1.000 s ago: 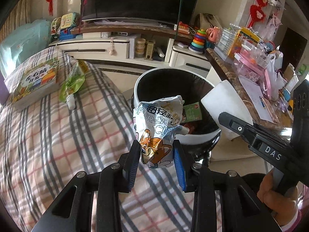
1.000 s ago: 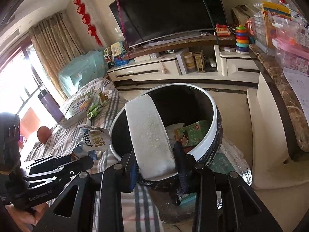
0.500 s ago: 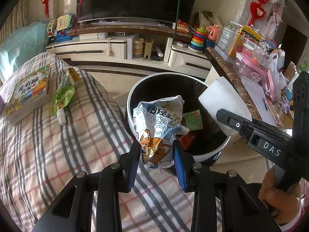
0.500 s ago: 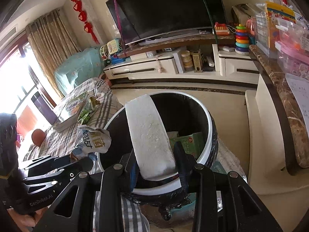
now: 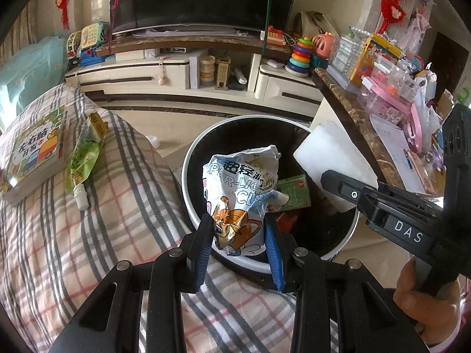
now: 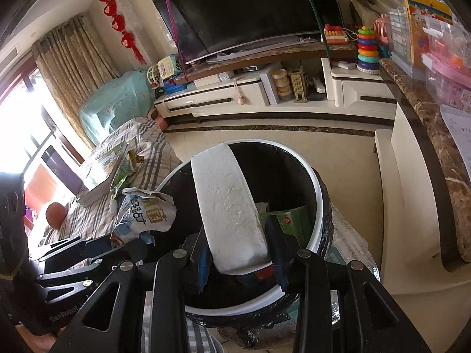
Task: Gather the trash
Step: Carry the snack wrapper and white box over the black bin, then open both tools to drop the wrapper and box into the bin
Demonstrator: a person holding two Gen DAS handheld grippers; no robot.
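Note:
My left gripper [image 5: 240, 244] is shut on a crumpled blue-and-white snack bag [image 5: 240, 194] with a cartoon print, held over the near rim of a round black bin [image 5: 191, 158] with a white rim. My right gripper [image 6: 240, 253] is shut on a white foam block [image 6: 226, 206], which hangs over the bin [image 6: 319, 194]. The foam block [image 5: 332, 158] and the right gripper's body show at the right of the left wrist view. The snack bag [image 6: 147, 214] shows at the left of the right wrist view. A green carton [image 5: 294, 191] lies inside the bin.
A plaid-covered surface [image 5: 73, 235] lies left of the bin, carrying a green pouch [image 5: 84, 158] and a children's book [image 5: 32, 153]. A marble-topped counter [image 5: 353, 117] with clutter runs along the right. A TV cabinet [image 5: 176, 79] stands behind.
Both grippers have moved forward over the bin, still holding their items. The bin now sits closer and lower in both views.

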